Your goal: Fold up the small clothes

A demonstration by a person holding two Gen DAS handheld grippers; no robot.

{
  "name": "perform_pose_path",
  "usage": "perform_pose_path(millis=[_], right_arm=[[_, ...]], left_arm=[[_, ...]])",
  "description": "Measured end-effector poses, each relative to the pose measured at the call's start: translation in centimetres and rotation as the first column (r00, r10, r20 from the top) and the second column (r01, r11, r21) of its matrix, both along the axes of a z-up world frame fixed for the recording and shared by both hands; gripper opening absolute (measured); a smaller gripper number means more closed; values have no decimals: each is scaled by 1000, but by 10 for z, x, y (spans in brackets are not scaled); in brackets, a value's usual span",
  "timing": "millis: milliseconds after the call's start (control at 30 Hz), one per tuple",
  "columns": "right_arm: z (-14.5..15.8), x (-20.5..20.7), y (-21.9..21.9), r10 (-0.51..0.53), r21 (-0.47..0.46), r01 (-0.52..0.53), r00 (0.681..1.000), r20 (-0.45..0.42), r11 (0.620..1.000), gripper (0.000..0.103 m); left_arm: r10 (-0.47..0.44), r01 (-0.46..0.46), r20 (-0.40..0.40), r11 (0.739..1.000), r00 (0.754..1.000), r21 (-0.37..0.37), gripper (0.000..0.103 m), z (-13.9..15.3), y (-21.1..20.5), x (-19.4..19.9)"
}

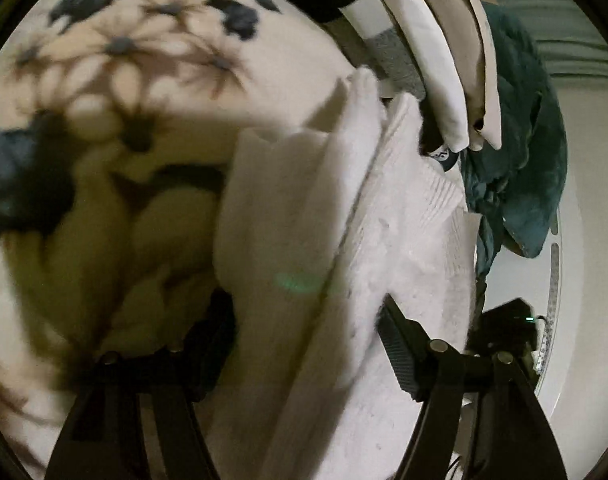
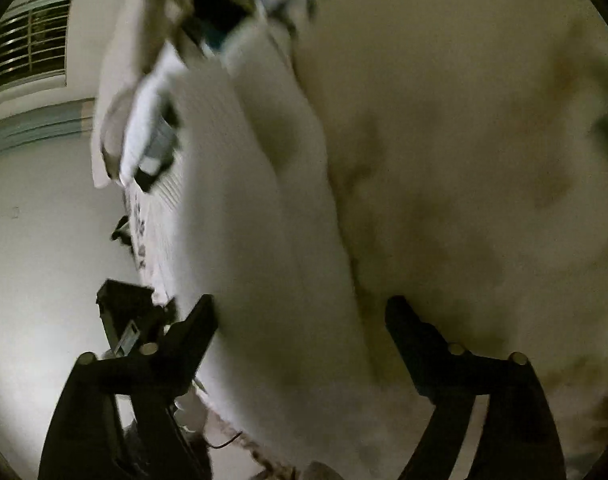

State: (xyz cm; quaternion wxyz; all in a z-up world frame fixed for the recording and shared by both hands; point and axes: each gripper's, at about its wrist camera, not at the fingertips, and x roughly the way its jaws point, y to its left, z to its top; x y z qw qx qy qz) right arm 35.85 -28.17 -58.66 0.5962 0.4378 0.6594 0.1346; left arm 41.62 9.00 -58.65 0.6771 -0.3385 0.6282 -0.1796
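A white fuzzy garment [image 1: 344, 240] lies folded lengthwise on a cream bedspread with dark blue flowers [image 1: 123, 60]. My left gripper [image 1: 304, 320] is open and low over the garment's near end. The cloth lies between its fingers, and the ribbed right pad [image 1: 396, 344] sits at the cloth's edge. In the right wrist view the same white garment [image 2: 255, 200] runs away from me along the bed's edge. My right gripper [image 2: 301, 320] stands wide open astride it. No pad visibly presses on the cloth. Both views are blurred.
A heap of clothes lies past the garment's far end: cream pieces [image 1: 444, 60], a teal garment [image 1: 516, 140], something grey [image 1: 396, 56]. A black device [image 1: 508, 324] sits at the bed's edge above the pale floor [image 2: 43, 220]. A window with blinds [image 2: 27, 40] is at far left.
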Motion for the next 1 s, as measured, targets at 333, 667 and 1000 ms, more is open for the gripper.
perform_pose_path(millis=[333, 667, 1000], right_arm=[[-14, 3, 22, 10, 92, -5, 999, -50, 996, 52], [37, -83, 23, 96, 188, -72, 988, -121, 980, 49], [18, -169, -3, 146, 0, -151, 950, -276, 988, 69]], left_arm=[[94, -95, -21, 991, 995, -97, 25, 11, 10, -18], [117, -142, -159, 976, 980, -162, 25, 55, 33, -123], [131, -133, -239, 991, 962, 5, 58, 41, 34, -215]])
